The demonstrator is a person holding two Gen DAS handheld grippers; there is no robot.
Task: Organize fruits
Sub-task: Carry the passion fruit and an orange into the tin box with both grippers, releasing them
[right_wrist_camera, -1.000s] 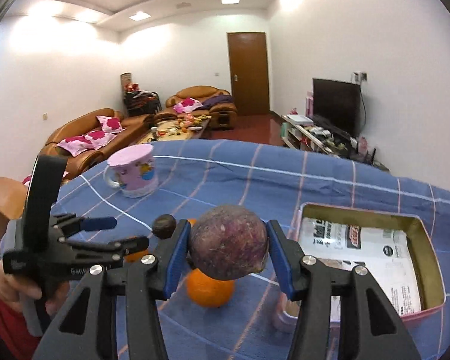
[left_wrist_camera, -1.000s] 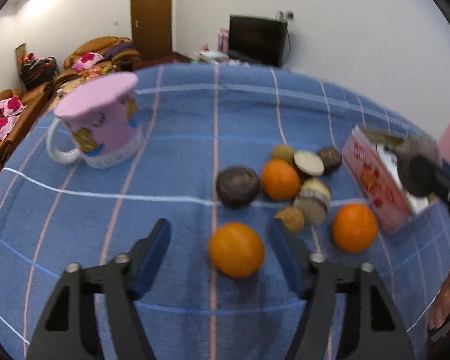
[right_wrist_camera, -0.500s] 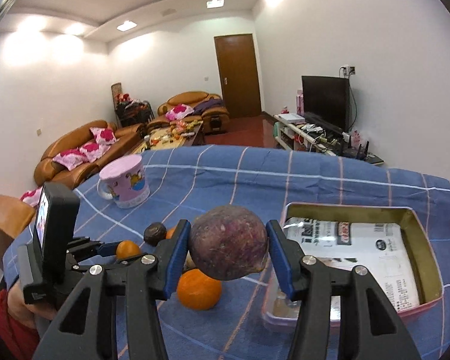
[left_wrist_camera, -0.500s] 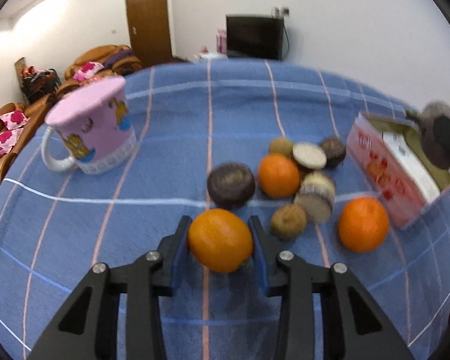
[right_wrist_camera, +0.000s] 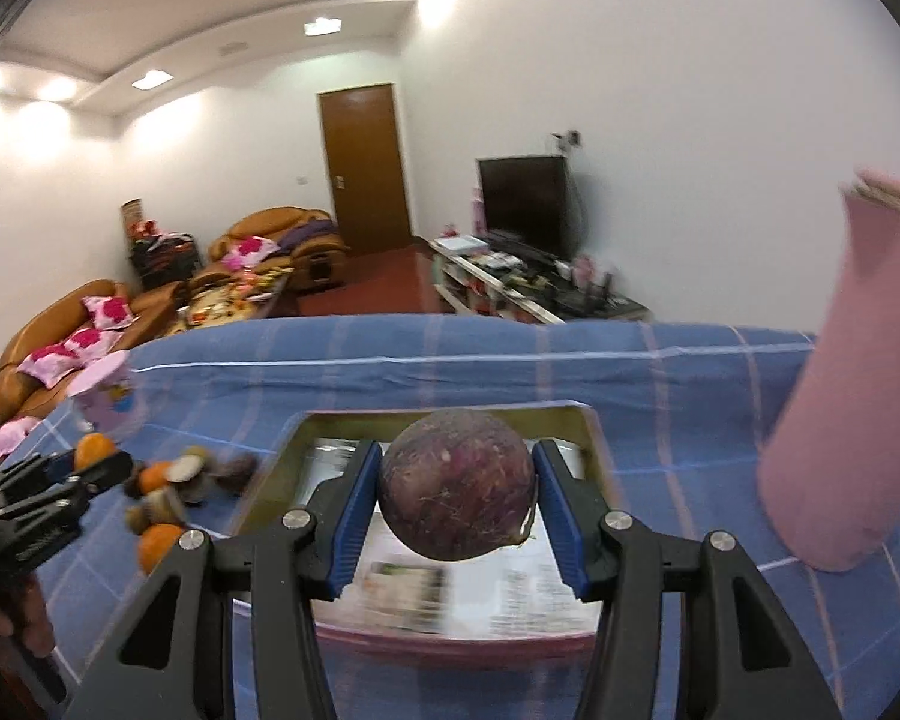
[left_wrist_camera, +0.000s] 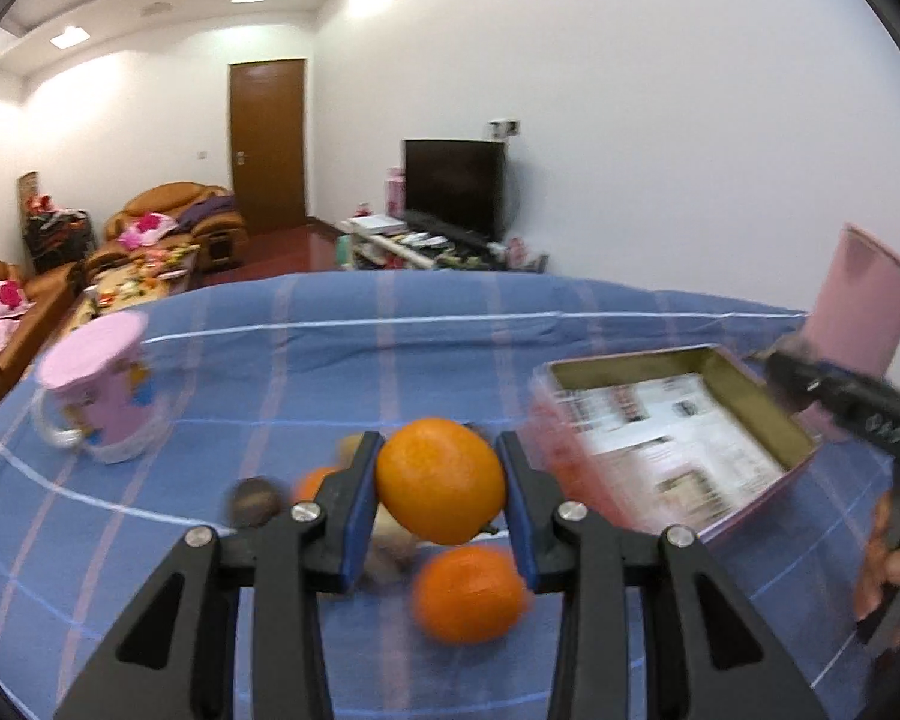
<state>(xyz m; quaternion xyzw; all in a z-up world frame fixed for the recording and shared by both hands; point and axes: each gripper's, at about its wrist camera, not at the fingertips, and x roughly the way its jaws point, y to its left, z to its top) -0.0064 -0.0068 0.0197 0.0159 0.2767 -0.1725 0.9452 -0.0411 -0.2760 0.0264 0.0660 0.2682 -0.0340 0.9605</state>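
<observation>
My left gripper [left_wrist_camera: 441, 480] is shut on an orange [left_wrist_camera: 441, 480] and holds it above the blue checked cloth. Below it lie another orange [left_wrist_camera: 468, 594], a dark round fruit [left_wrist_camera: 255, 501] and several more fruits, partly hidden. My right gripper [right_wrist_camera: 457, 501] is shut on a dark purple fruit [right_wrist_camera: 457, 492] and holds it over the open pink box [right_wrist_camera: 597, 438], which is lined with printed paper. The box also shows at the right of the left wrist view [left_wrist_camera: 750, 378]. The fruit pile [right_wrist_camera: 168, 492] shows at the left of the right wrist view.
A pink lidded mug [left_wrist_camera: 102, 384] stands at the left on the cloth. The box's pink lid [right_wrist_camera: 840, 420] stands upright at the right. The other hand-held gripper [left_wrist_camera: 858, 408] reaches in from the right. Sofas, a door and a TV are behind.
My left gripper shut on the orange and lifted it off the cloth. My right gripper carried the purple fruit to the right, over the open box.
</observation>
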